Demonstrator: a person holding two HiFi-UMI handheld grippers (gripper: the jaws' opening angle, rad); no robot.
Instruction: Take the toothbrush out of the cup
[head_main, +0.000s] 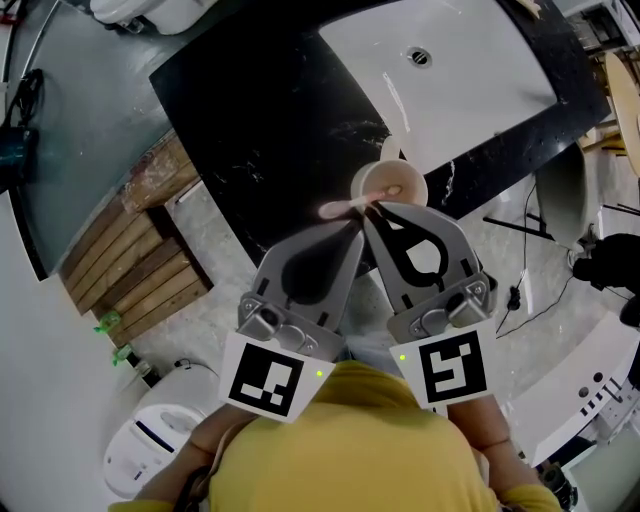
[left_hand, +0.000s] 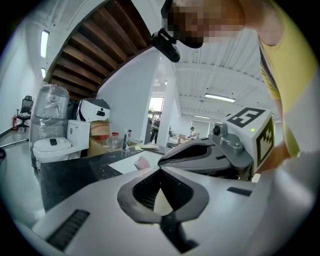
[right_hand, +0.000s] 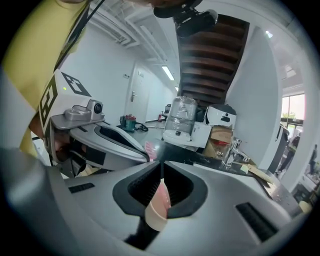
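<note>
A pink cup stands at the front edge of the black counter. The pink toothbrush lies level in the air just left of the cup, outside it. My right gripper is shut on its handle. In the right gripper view the handle sits between the jaws and the bristled head sticks out past the tips. My left gripper hangs close beside it, jaws shut with nothing seen between them. The brush head shows beyond its tips.
A white sink basin is set in the counter behind the cup. A wooden pallet leans at the counter's left. A white toilet stands on the floor at lower left. Cables and a stand lie to the right.
</note>
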